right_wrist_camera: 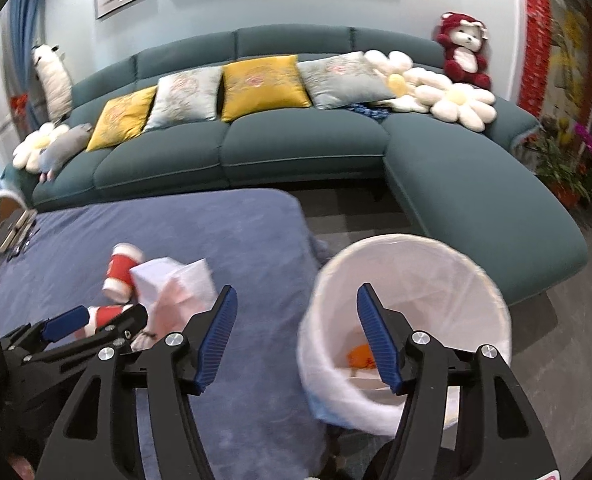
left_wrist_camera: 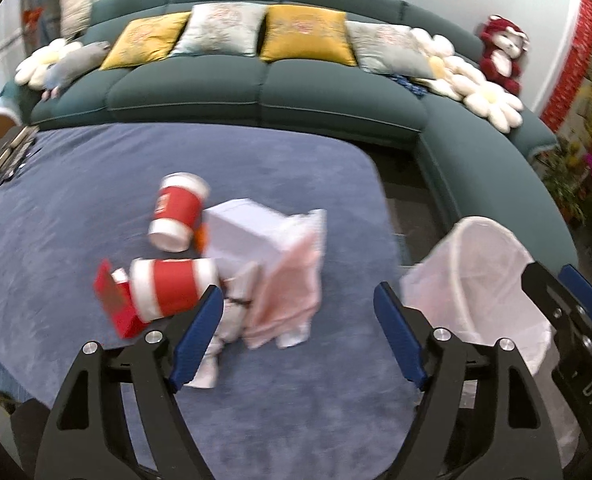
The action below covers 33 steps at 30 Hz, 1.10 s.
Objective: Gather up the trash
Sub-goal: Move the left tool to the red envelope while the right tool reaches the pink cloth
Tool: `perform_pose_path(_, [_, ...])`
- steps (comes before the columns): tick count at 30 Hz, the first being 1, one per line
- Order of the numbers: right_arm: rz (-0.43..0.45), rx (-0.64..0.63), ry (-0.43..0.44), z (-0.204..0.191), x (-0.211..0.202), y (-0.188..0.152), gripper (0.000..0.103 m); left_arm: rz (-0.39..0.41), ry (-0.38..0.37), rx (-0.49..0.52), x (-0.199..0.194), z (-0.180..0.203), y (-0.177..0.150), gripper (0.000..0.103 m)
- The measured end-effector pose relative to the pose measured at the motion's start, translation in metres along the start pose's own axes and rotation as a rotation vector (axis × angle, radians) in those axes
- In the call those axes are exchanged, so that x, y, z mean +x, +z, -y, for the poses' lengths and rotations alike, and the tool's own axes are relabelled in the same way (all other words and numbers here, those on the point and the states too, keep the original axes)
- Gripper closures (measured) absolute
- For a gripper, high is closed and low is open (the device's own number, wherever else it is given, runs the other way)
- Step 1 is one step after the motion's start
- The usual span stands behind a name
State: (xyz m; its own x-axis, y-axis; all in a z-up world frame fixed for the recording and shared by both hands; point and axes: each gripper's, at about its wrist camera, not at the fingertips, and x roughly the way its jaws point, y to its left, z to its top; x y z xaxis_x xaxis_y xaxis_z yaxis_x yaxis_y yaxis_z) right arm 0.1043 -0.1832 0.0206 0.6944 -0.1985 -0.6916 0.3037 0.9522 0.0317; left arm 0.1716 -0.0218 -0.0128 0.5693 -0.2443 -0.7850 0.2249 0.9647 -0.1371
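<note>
both grippers are spread wide and empty. the left gripper (left_wrist_camera: 297,308) hangs right over the litter: a red cup (left_wrist_camera: 174,288) lying on its side, long axis crosswise, beside its left finger. the right gripper (right_wrist_camera: 292,312) sits nearer the white-lined bin (right_wrist_camera: 411,280).

Left gripper (left_wrist_camera: 297,320): my jaws stand wide apart, nothing between the blue pads, pointing steeply downward.
Right gripper (right_wrist_camera: 292,320): also spread, pads bare, tilted down and forward.
Relative placement: my left gripper sits low at the left edge of my right wrist view, both side by side.
</note>
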Motion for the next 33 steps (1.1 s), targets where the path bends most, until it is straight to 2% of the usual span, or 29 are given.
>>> perform_pose_path(6, [-0.044,-0.042,0.036,-0.041,0.009,-0.012,0.042,-0.016,0.079,-0.082,0.004,-0.055,-0.012,0.024])
perform_pose_path(10, [-0.074,-0.073,0.052,-0.062,0.018,-0.021,0.042,-0.047,0.138,-0.147,0.015,-0.096,-0.024,0.024])
perform_pose_path(18, [-0.127,-0.109,0.056,-0.092,0.049,-0.032,0.042,-0.095,0.185,-0.286,0.035,-0.156,-0.045,0.024])
perform_pose_path(21, [-0.147,-0.113,0.061,-0.1,0.064,-0.034,0.042,-0.11,0.194,-0.325,0.044,-0.171,-0.05,0.018])
perform_pose_path(33, [-0.223,-0.104,0.084,-0.134,0.117,-0.046,0.042,-0.157,0.19,-0.365,0.083,-0.191,-0.046,0.014])
